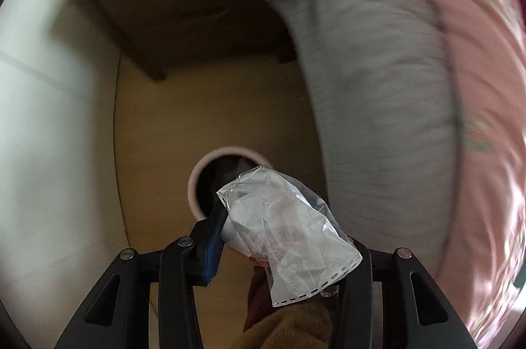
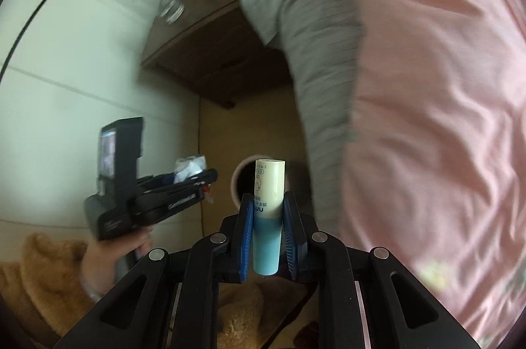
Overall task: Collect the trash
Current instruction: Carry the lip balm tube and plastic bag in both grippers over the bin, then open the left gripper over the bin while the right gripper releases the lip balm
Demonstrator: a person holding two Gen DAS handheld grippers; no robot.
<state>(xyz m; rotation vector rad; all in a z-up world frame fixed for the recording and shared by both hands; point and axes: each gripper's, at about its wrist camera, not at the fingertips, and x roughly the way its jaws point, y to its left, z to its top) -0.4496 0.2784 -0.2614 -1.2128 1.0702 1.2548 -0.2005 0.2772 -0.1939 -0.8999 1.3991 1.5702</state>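
Left wrist view looks steeply down at a tan floor (image 1: 203,118), where a round white-rimmed bin with a dark inside (image 1: 200,181) sits in the lower middle of the frame, just above the left gripper (image 1: 282,237). Its jaws stand partly apart and pinch a crumpled clear plastic wrapper with a perforated white edge (image 1: 289,230); the blue pad of one jaw presses the wrapper's left side, while the other jaw is hidden behind the plastic. The wrapper overlaps the bin's right rim in the picture. A dark brown wooden bedside cabinet (image 1: 184,7) fills the upper middle, a grey striped pillow (image 1: 368,79) runs down the right of centre, and a pink bedcover (image 1: 486,105) takes the far right, all blurred. Right wrist view shows the right gripper (image 2: 269,230) at the lower centre, its blue-padded jaws pressed in on a slim tube, cream above and light blue below (image 2: 269,211), which stands upright between them with its cream end pointing away, in front of the same bin (image 2: 238,181). At the left of this frame a hand (image 2: 108,257) holds the left gripper (image 2: 197,174), the wrapper (image 2: 189,166) bunched at its tip, near the bin. A fuzzy tan sleeve (image 2: 42,270) shows at the lower left, and the cabinet (image 2: 210,53) in the upper middle carries several blurred items.
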